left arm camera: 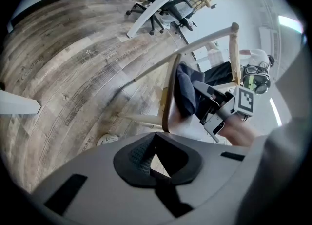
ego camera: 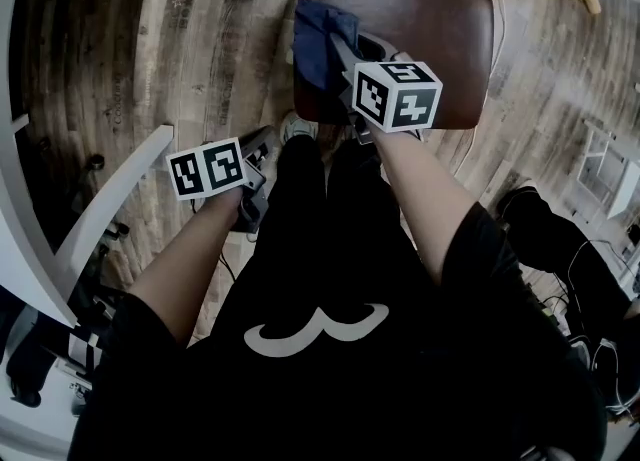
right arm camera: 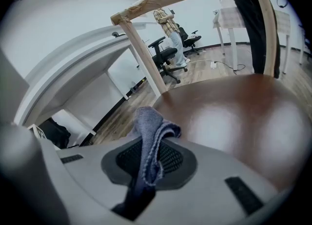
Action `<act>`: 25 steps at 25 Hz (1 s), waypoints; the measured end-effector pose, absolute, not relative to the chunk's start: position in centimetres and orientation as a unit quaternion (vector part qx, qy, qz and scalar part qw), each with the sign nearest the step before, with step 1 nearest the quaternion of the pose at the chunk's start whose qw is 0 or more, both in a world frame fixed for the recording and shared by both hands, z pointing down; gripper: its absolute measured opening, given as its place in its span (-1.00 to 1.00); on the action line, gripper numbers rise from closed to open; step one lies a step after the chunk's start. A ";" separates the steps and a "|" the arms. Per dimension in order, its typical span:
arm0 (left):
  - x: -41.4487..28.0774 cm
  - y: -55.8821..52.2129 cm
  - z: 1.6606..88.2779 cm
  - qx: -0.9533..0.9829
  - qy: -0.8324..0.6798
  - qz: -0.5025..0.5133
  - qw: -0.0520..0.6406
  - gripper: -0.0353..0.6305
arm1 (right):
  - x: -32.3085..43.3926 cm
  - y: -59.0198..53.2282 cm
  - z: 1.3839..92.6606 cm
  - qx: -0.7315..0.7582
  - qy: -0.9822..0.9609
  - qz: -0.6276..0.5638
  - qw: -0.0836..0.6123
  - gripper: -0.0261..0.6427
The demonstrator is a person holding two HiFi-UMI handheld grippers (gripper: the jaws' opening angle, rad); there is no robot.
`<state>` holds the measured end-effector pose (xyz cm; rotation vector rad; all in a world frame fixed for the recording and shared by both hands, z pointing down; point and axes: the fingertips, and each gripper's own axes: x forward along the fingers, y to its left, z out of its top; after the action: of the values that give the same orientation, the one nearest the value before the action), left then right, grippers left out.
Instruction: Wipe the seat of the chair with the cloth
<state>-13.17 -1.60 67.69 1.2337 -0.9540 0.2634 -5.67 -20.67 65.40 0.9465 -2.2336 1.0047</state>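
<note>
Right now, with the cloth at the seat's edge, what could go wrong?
1. The cloth sits at the seat's edge, partly over it; a stroke further out would likely slip off.
2. The right gripper pinches only a narrow fold, so drag might pull the cloth free.
3. The left gripper hangs over the floor, shut on nothing; nothing braces the seat.
</note>
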 end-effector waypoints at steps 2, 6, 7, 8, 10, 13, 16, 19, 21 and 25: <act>-12.5 -1.0 67.7 0.553 -0.425 0.124 0.705 -0.86 | -4.6 -20.6 65.6 0.355 -0.820 0.368 0.257 -0.76; -11.1 -0.9 67.4 0.565 -0.413 0.138 0.701 -0.86 | -2.2 -21.0 65.6 0.366 -0.817 0.365 0.257 -0.76; -10.7 -1.0 67.3 0.569 -0.411 0.141 0.699 -0.86 | -1.6 -21.2 65.6 0.369 -0.816 0.363 0.258 -0.76; -10.4 -1.2 67.3 0.570 -0.409 0.144 0.698 -0.86 | -0.9 -21.3 65.6 0.373 -0.814 0.363 0.259 -0.76; -9.8 -1.6 67.1 0.569 -0.410 0.143 0.698 -0.86 | 0.7 -21.5 65.8 0.381 -0.809 0.364 0.261 -0.76; -8.6 -2.4 66.8 0.571 -0.412 0.139 0.696 -0.86 | 2.9 -21.9 65.9 0.389 -0.806 0.362 0.261 -0.76; -7.1 -2.8 66.6 0.577 -0.407 0.138 0.694 -0.86 | 4.9 -22.3 65.8 0.396 -0.805 0.358 0.259 -0.76; -5.4 -2.6 66.7 0.579 -0.400 0.141 0.696 -0.86 | 7.4 -22.5 65.8 0.410 -0.798 0.358 0.258 -0.76; -4.1 -2.4 66.7 0.578 -0.396 0.145 0.699 -0.86 | 9.2 -22.7 65.9 0.419 -0.793 0.361 0.256 -0.76; -1.6 -2.2 66.4 0.581 -0.388 0.151 0.700 -0.86 | 12.8 -23.3 66.0 0.434 -0.784 0.360 0.258 -0.76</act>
<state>-1.61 -2.20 66.44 1.2933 -0.8639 0.3358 12.85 -23.29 65.96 1.1777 -2.1258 0.9770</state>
